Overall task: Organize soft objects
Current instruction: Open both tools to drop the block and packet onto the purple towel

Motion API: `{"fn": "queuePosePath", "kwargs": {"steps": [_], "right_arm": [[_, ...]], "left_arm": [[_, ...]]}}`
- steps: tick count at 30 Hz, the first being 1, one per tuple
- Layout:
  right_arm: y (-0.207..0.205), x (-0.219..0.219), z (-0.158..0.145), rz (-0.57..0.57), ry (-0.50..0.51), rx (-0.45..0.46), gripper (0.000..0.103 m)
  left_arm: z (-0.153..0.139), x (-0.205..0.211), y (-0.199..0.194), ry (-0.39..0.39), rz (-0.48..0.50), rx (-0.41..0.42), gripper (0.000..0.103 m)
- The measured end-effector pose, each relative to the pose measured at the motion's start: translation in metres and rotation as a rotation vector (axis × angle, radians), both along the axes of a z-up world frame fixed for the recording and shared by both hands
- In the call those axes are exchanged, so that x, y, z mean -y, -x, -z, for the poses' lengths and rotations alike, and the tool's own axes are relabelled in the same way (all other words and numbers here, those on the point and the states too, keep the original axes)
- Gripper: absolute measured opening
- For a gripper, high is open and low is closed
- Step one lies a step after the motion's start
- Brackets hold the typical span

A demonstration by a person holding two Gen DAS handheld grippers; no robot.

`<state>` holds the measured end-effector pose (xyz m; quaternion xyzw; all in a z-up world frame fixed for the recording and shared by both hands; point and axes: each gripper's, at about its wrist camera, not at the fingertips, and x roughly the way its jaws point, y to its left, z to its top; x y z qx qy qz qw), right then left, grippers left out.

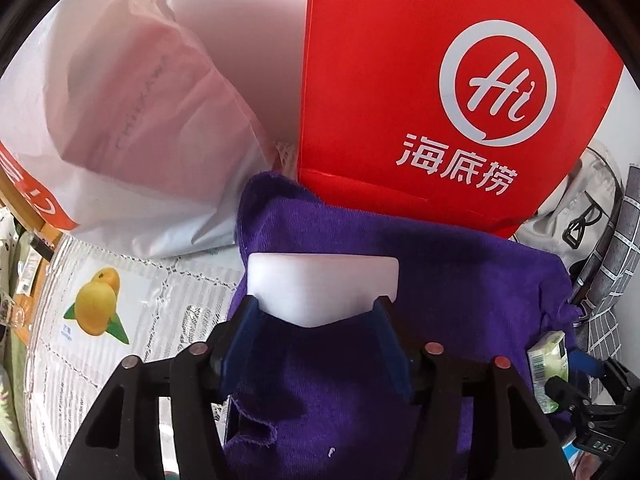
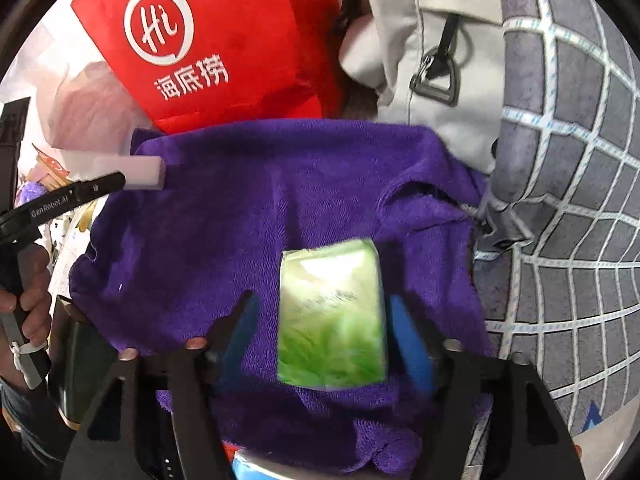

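Presently the right gripper stands with fingers apart around a green tissue pack, pads clear, on the purple towel. Beyond, the left gripper is parted about a white block. Judged: both being released; next, withdraw cleanly without dragging the towel. Farthest, a red bag.

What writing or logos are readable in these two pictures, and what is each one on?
"Hi" in a white ring above "海底捞": red paper bag.
"GenRobot.AI": side of the left gripper.
Faint vertical letters on the white plastic bag: too blurred.
Print on the green tissue pack: blurred.
Caption under the card's yellow fruit picture: too small.
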<state>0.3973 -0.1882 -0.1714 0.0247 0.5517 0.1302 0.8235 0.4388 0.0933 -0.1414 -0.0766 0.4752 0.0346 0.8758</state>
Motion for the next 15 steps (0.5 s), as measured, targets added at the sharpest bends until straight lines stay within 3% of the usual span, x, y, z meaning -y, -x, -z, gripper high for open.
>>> {"fn": "queuePosePath", "kwargs": {"steps": [7,15], "right_arm": [[0.003,0.013,-0.019,0.049,-0.037,0.046,0.081],[0.023,0.013,-0.051,0.042,-0.066,0.12,0.081]], "left_arm": [[-0.001,0.006,0.006,0.044,0.031,-0.018,0.077],[-0.014,0.02,0.033,0.041,0.058,-0.025,0.078]]}}
